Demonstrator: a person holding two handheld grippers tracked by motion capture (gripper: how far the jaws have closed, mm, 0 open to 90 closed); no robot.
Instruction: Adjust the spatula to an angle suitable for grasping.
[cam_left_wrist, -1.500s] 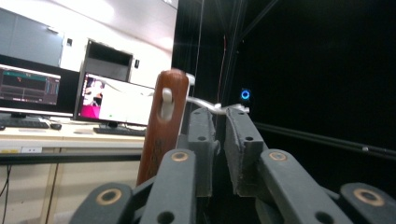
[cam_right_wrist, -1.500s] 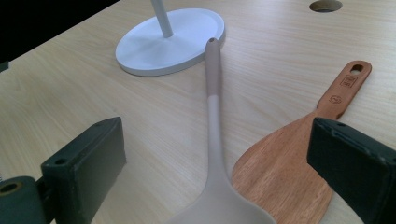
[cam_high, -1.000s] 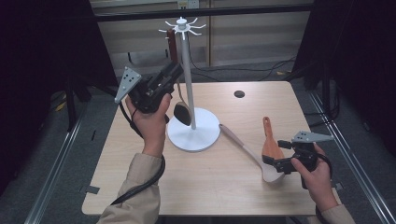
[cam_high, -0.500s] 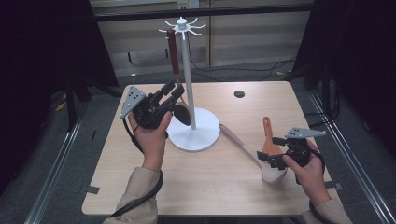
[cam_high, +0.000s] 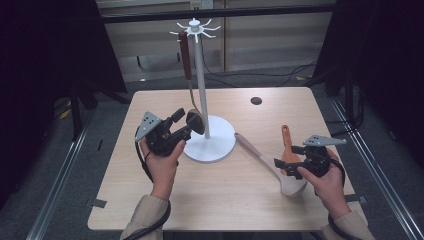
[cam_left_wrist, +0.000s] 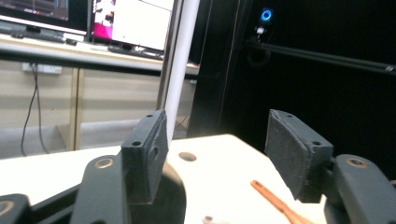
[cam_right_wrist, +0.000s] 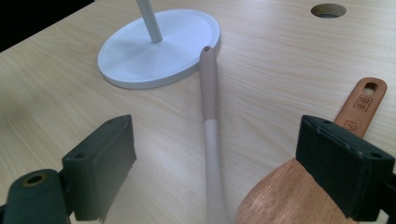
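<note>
The left tongs (cam_high: 187, 121) stand with their jaws apart, having just been opening, and nothing is clamped between them. Just beyond their tips hangs the dark ladle (cam_high: 194, 120), its black bowl low beside the white pole and its reddish-brown handle hooked on the top of the white stand (cam_high: 202, 75), whose round base rests on the tabletop (cam_high: 240, 210). In the left gripper view the left tongs (cam_left_wrist: 224, 154) show two black pads well apart with bare air between them; the dark bowl (cam_left_wrist: 175, 200) sits low against the left-hand pad, and the white pole rises just behind it.

The right tongs (cam_high: 286, 162) are also parted and grip nothing. They hover over the pale spoon (cam_high: 272, 167), which lies flat on the tabletop, its handle aimed at the stand's base. The wooden spatula (cam_high: 286, 145) lies just beside it.

The right gripper view gives what the high view cannot: the spoon's handle (cam_right_wrist: 209, 121) runs between the open pads without touching either, and the spatula (cam_right_wrist: 359, 109) carries a stamped mark and a hanging hole near its handle end.
</note>
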